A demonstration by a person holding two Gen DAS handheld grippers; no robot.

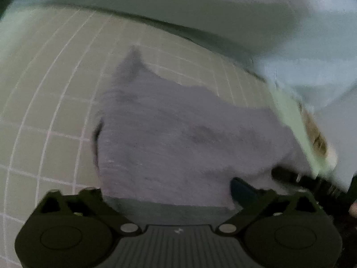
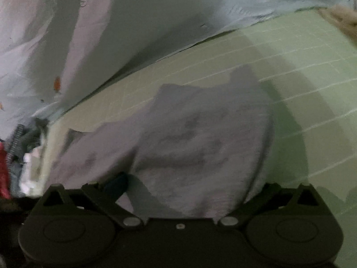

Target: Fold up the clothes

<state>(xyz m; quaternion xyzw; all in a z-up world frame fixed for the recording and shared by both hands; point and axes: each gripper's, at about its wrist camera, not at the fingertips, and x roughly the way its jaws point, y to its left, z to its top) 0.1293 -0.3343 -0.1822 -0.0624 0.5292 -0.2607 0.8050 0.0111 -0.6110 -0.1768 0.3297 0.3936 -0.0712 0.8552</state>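
Lying on the pale green cutting mat with a white grid, the grey knitted garment looks partly folded: one layer doubled over, a pointed corner sticking out at the far side, edges uneven. We judge the fold as begun, not finished; squaring the edges and at least one further fold remain. Frames are motion-blurred, so the garment type is unclear to us. Our left gripper has its fingers spread wide, with the near hem lying between them but not pinched. Our right gripper is likewise spread over the cloth, gripping nothing. Beyond the mat we note a light blue sheet and a heap of mixed clothes.
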